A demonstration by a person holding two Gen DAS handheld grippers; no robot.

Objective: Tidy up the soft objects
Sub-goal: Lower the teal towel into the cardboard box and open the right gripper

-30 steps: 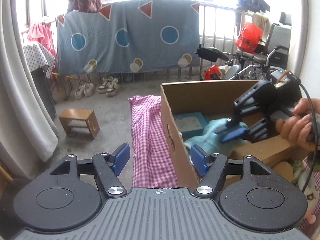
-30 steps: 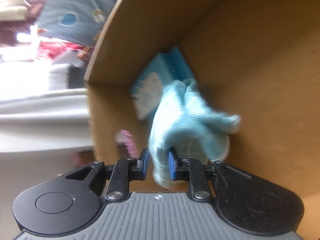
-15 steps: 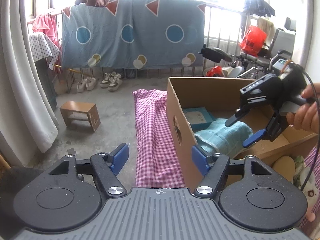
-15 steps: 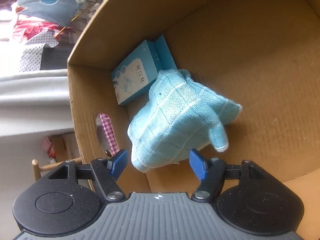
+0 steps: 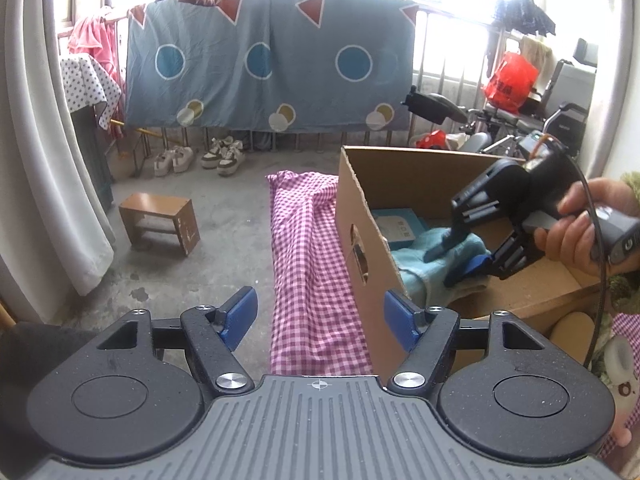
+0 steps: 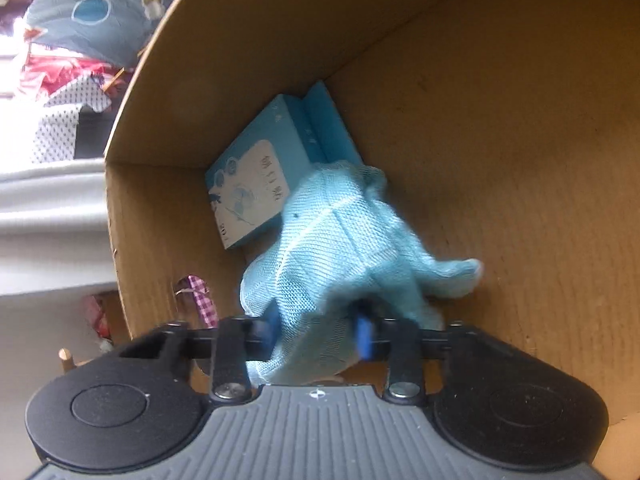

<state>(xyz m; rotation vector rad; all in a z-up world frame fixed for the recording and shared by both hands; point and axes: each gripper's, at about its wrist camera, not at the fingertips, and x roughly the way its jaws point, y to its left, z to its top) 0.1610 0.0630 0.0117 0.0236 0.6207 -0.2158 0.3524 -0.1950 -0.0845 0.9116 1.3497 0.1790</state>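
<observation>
From the left wrist view, we see our left gripper point(image 5: 318, 316) standing wide and empty, just outside the near corner of the open brown cardboard box point(image 5: 362, 200), over the pink-and-white checked cloth point(image 5: 308, 256) that lies along the box's outer wall. The right gripper point(image 5: 460, 260) reaches into the box onto the soft light-blue woven cloth point(image 5: 416, 264). We judge that lifting now could drag the cloth back out over the box wall.

From the right wrist view, the right gripper point(image 6: 318, 328) has just been closing, with a bunched fold of the light-blue cloth point(image 6: 344, 248) between its jaws; they now pinch it narrowly. The cloth sits crumpled on the box point(image 6: 500, 128) floor, partly covering a flat blue printed carton point(image 6: 256, 192) at the box's far corner. A shallow pinch could slip, or tugging could shift the carton.
</observation>
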